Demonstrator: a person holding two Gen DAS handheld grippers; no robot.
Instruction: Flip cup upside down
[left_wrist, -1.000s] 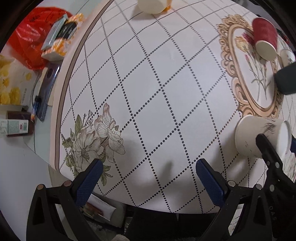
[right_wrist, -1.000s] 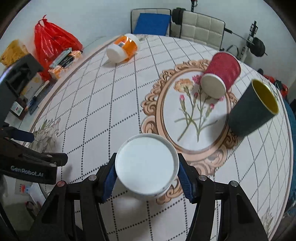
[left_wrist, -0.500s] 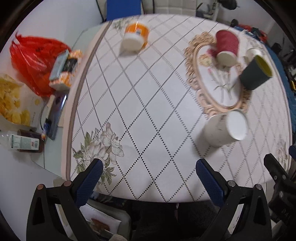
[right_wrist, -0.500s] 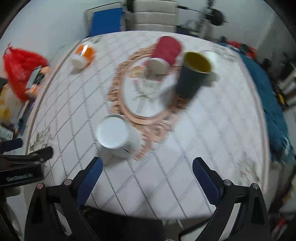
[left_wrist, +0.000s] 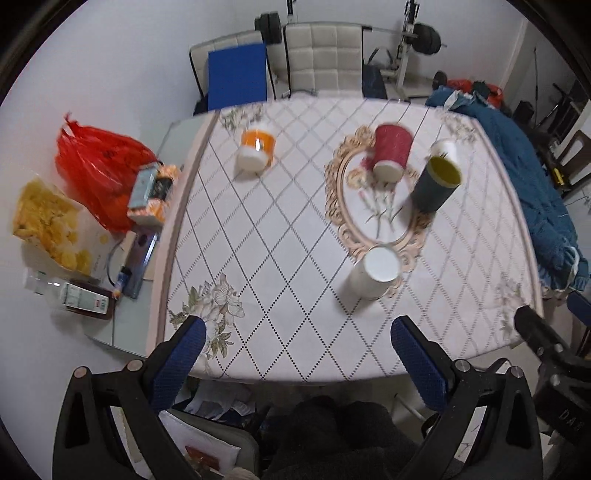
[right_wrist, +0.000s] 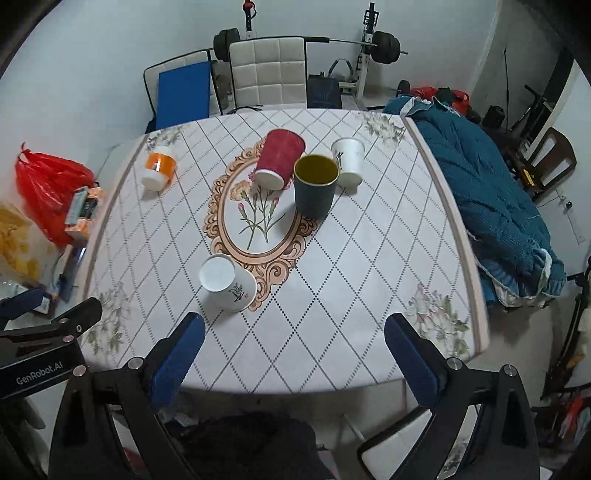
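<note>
Standing base-up near the table's (right_wrist: 424, 254) front edge, the white cup (right_wrist: 229, 282) touches the oval border. Both left gripper (left_wrist: 306, 354) and right gripper (right_wrist: 293, 349) hang spread, empty, off the near edge.

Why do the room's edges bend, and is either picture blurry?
Both views bend because of fisheye lenses. Left wrist view: motion smear on the red cup and orange cup. Right wrist view: sharp, with the dark cup casting a soft shadow.
</note>
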